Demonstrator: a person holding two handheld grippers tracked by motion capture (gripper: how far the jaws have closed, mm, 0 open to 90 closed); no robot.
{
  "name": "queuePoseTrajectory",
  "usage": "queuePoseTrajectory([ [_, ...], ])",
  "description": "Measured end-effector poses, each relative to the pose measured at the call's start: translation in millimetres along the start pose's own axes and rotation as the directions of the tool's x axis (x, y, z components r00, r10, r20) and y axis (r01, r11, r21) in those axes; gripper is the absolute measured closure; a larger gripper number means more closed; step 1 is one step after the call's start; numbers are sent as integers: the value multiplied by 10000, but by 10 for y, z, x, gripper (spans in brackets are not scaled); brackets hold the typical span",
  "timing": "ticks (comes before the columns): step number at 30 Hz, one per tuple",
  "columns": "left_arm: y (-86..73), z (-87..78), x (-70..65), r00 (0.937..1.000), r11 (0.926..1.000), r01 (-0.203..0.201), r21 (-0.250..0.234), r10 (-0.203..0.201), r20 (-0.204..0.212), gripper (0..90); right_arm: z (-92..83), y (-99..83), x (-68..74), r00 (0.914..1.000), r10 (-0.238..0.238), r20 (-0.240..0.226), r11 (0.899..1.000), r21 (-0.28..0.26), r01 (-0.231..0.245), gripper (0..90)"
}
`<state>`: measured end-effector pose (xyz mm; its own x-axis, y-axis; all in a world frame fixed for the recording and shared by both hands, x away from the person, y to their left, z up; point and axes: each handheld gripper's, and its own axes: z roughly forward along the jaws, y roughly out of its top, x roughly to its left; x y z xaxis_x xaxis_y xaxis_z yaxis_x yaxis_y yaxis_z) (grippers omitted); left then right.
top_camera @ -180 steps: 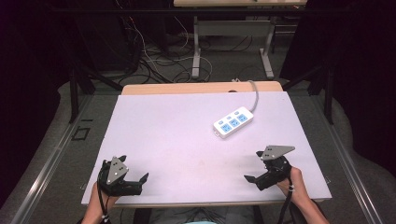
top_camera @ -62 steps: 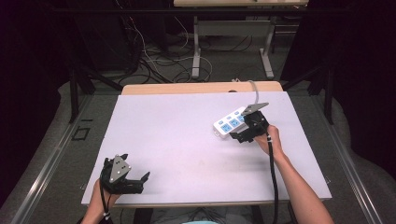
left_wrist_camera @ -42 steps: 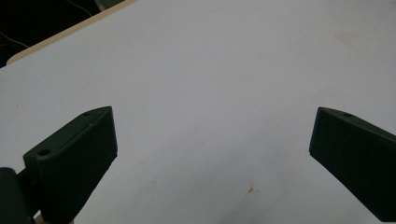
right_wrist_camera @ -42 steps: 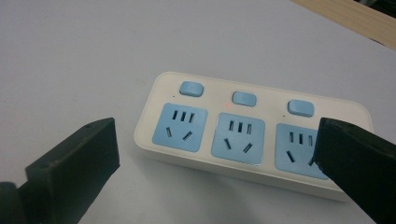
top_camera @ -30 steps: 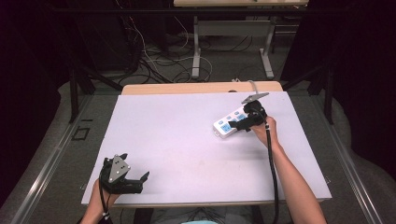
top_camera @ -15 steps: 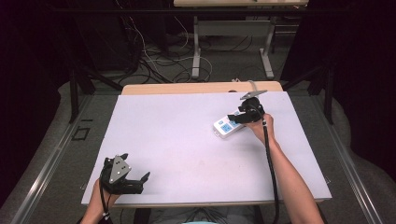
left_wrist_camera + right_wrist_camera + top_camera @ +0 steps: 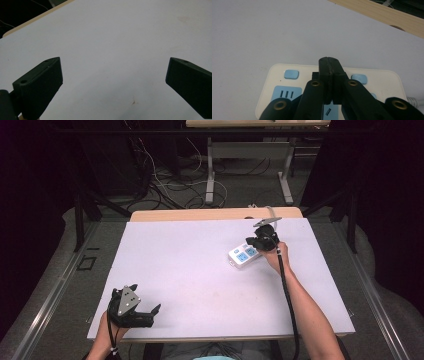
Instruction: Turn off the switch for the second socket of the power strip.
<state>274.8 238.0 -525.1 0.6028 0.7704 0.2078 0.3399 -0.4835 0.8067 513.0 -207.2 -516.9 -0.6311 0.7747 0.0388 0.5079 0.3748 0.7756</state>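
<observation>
Fingers of the right gripper (image 7: 329, 61) are pressed together, empty, tips over the power strip (image 7: 287, 75) at the table's (image 7: 200, 270) far right. Left gripper (image 7: 113, 75) rests wide open. Likely pressing a switch (image 7: 291, 74): push straight down, gently.

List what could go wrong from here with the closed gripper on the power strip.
1. The right gripper has its jaws pressed together over the power strip, apparently at its blue switches; it could press the wrong one.
2. The strip lies loose on the white table, so a push might slide it.
3. Its cord runs off the far edge, so any slide could pull it taut or snag it.
The left gripper, open near the front edge, gives no support.
</observation>
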Motion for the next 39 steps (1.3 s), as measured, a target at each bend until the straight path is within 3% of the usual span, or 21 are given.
queuePoseTrajectory([
  [11, 3, 6, -3, 10000, 10000, -9, -23, 9, 47, 7, 61, -10, 35, 9988, -372, 319, 9992, 150, 367, 900],
  [16, 3, -1, -2, 10000, 10000, -6, -23, 6, 49, 8, 88, -16, 31, 9990, -291, 328, 9994, 200, 285, 900],
  [26, 4, 7, 1, 10000, 10000, 1, -50, 0, 62, 8, 217, -26, 64, 9972, -666, 334, 9967, 488, 650, 900],
  [39, 3, 3, 3, 10000, 10000, -66, -7, 66, 63, 8, 228, -55, 50, 9994, -281, 214, 9990, 357, 273, 900],
])
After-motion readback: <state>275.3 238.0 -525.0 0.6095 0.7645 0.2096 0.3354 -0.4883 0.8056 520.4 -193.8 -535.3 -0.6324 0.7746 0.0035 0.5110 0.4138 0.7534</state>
